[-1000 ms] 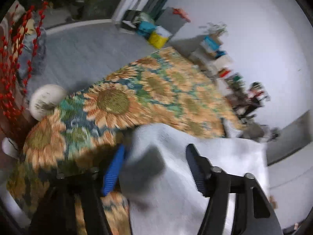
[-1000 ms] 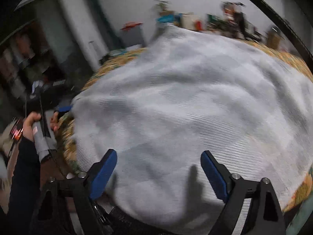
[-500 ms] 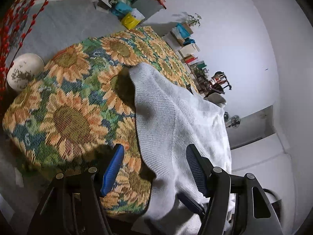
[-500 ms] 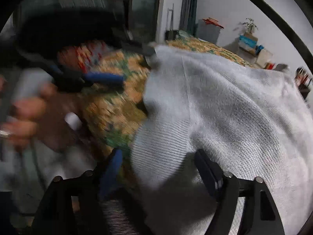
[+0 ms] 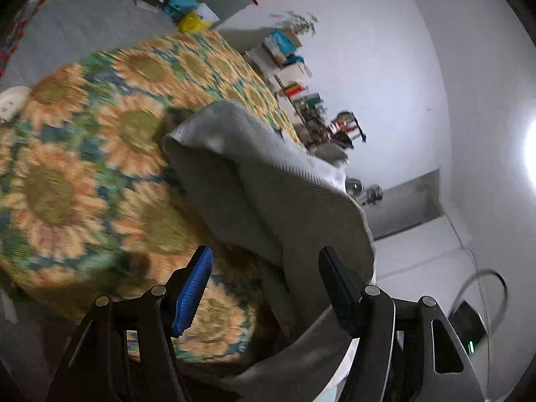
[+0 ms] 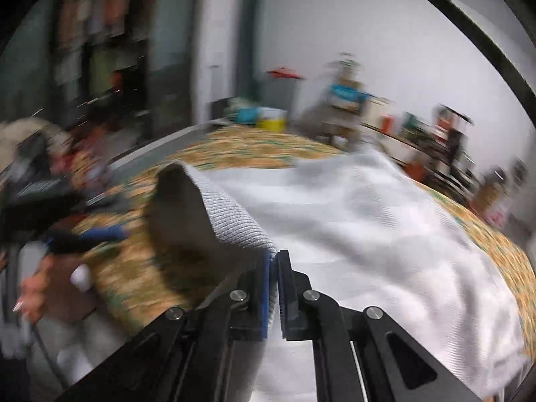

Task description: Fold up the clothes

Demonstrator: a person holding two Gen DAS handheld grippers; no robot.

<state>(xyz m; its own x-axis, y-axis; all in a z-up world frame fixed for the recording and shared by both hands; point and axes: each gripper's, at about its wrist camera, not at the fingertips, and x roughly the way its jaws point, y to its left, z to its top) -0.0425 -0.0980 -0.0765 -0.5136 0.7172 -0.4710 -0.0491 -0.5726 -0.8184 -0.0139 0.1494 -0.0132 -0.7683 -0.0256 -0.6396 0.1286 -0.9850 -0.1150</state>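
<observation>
Right fingers: the right gripper [image 6: 274, 288] is pinching the ribbed edge of the white knit garment [image 6: 351, 221], pads clenched on the fabric.
Left fingers: the left gripper [image 5: 264, 284] is standing released, its blue pad [image 5: 192, 293] and dark pad apart, nothing pressing between them; a hanging part of the cloth is lying just behind the gap.
Near edge: the garment is draping over the table's near rim, with bare sunflower tablecloth [image 5: 67, 174] lying open beside it.
Garment look: white, ribbed, one corner [image 5: 201, 130] lifting into a raised fold off the cloth.
Person: a hand [image 6: 43, 288] is gripping the left handle, blurred.
Far side: cluttered shelves [image 5: 291, 67] are lining the white wall beyond the table.
</observation>
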